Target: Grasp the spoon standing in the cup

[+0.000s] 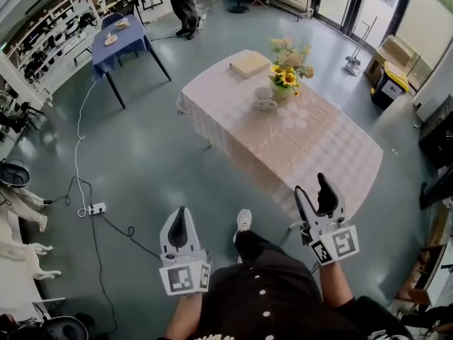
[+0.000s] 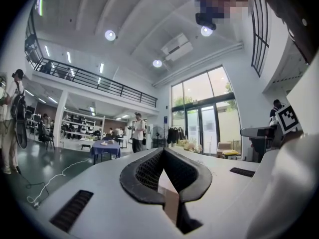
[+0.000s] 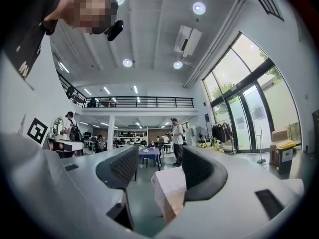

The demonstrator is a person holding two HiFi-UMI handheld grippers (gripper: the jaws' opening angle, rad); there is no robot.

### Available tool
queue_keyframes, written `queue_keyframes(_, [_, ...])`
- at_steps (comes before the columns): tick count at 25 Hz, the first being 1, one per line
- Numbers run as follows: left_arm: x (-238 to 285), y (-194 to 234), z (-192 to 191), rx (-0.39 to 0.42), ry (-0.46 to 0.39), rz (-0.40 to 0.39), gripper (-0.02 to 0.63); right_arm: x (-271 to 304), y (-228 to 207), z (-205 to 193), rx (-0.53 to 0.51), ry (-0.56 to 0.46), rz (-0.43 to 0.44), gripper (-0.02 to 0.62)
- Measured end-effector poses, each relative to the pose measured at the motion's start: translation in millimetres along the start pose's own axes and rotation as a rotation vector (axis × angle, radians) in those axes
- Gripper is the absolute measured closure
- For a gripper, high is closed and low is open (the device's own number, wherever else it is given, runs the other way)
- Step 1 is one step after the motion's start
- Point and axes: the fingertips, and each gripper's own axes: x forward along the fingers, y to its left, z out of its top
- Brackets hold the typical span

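A white cup [image 1: 265, 100] stands on the long table with a pale pink cloth [image 1: 311, 147], beside a vase of yellow flowers [image 1: 287, 75]. The spoon in the cup is too small to make out. Both grippers hang well short of the table, near my body. My left gripper [image 1: 182, 212] is over the floor, jaws together, holding nothing. My right gripper [image 1: 311, 185] is near the table's near corner, open and empty. In the right gripper view, the table's end [image 3: 169, 193] shows between the jaws of the right gripper [image 3: 159, 153]. The left gripper [image 2: 162, 151] points toward the far flowers [image 2: 192, 146].
A tan book [image 1: 249, 64] lies at the table's far end. A blue-clothed table [image 1: 124, 37] and a standing person [image 1: 185, 2] are farther back. A white cable and power strip [image 1: 97, 208] lie on the floor at left. Cardboard boxes [image 1: 396, 52] sit at right.
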Motion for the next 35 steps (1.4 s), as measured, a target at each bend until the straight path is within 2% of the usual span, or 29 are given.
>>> queue_keyframes(14, [85,68,5,0.006,-0.005,0.086,0.589,127,-8,-10,0.01,-0.007,0.063,0.341])
queue_keyframes(35, [211,108,5,0.016,0.008,0.124,0.589,267,-46,-26,0.016,0.011,0.121,0.341])
